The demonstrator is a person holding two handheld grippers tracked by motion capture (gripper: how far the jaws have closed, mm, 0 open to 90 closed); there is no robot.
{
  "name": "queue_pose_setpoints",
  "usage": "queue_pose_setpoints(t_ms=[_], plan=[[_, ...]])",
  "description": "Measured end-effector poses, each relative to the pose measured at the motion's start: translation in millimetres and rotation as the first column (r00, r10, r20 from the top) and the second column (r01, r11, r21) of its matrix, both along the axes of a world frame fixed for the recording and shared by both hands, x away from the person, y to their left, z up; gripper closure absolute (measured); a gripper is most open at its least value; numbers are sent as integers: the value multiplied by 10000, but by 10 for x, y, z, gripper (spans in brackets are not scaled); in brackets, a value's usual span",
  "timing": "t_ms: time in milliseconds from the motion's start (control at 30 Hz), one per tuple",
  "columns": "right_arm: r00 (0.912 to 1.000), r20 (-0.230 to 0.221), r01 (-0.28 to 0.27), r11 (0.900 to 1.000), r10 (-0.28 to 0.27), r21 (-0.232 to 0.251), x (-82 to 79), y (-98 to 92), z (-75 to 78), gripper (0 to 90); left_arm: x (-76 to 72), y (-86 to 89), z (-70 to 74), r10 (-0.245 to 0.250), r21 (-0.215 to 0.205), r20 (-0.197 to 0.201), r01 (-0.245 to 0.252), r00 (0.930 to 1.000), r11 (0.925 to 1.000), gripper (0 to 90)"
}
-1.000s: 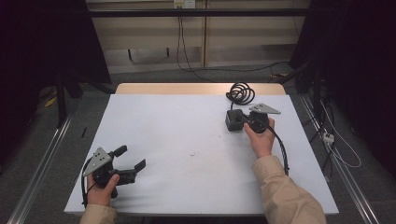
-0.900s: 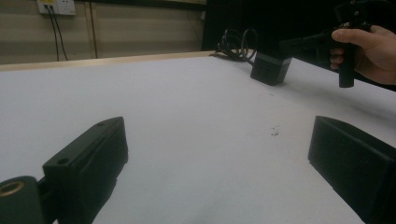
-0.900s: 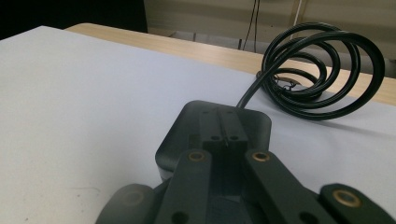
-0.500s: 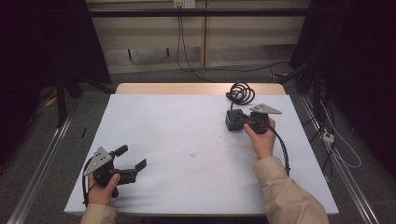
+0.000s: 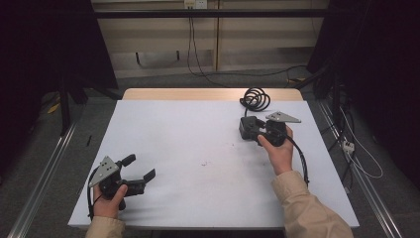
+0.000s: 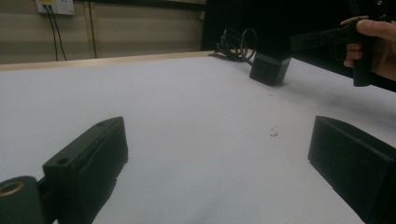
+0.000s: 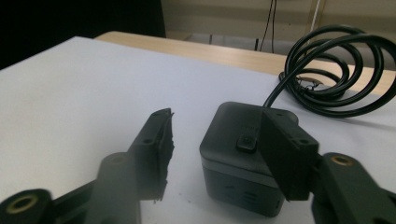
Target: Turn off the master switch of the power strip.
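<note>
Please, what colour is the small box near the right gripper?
The small box is black, like its coiled cable; the right gripper view shows it best.

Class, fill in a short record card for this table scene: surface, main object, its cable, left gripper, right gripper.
surface: white table
main object: black box standing on the far right part
cable: black coil behind the box
left gripper: open, nothing between its jaws
right gripper: jaws have just been opening, one beside the box, one over its top

Two grippers are sitting on the table (image 5: 198,129): the left gripper (image 5: 141,168) and the right gripper (image 5: 250,130). One black box (image 5: 246,126) is resting there, and one coiled cable (image 5: 255,98) is lying behind it.
</note>
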State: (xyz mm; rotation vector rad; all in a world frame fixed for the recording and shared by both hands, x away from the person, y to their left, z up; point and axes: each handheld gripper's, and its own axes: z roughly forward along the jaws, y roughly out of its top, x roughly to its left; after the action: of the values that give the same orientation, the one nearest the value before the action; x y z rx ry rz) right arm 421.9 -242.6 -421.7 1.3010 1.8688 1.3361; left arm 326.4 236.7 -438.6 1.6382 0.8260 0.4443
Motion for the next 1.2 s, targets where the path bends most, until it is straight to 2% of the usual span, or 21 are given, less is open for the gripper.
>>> queue_pose_setpoints(t_ms=[67,167,367,467,633,800,1200], plan=[[10000,-38,23,9999,-22,134,-34,-15,-4,360,0,-2,-1,-9,33,-5,9,10000,10000,47],[9999,-161,-13,10000,14,71,-86,-38,-20,299,1,-7,-2,-21,14,-4,21,10000,10000,48],[9998,-173,-126,9999,127,65,-211,-68,-46,242,3,-8,-6,-3,20,-10,3,10000,10000,47],[9997,-157,-198,9997,200,164,-268,-88,-58,221,2,-9,-6,4,23,-13,-4,10000,10000,48],[9993,-168,-324,9995,323,-40,-364,-111,-79,191,4,-11,-8,0,61,-9,0,10000,10000,47],[9987,-237,-461,9989,461,11,-470,-135,-110,169,1,-15,-7,-2,48,0,2,10000,10000,48],[9969,-246,-743,9972,743,-16,-702,-186,-165,157,-1,-27,-9,-28,65,-29,28,10000,10000,48]])
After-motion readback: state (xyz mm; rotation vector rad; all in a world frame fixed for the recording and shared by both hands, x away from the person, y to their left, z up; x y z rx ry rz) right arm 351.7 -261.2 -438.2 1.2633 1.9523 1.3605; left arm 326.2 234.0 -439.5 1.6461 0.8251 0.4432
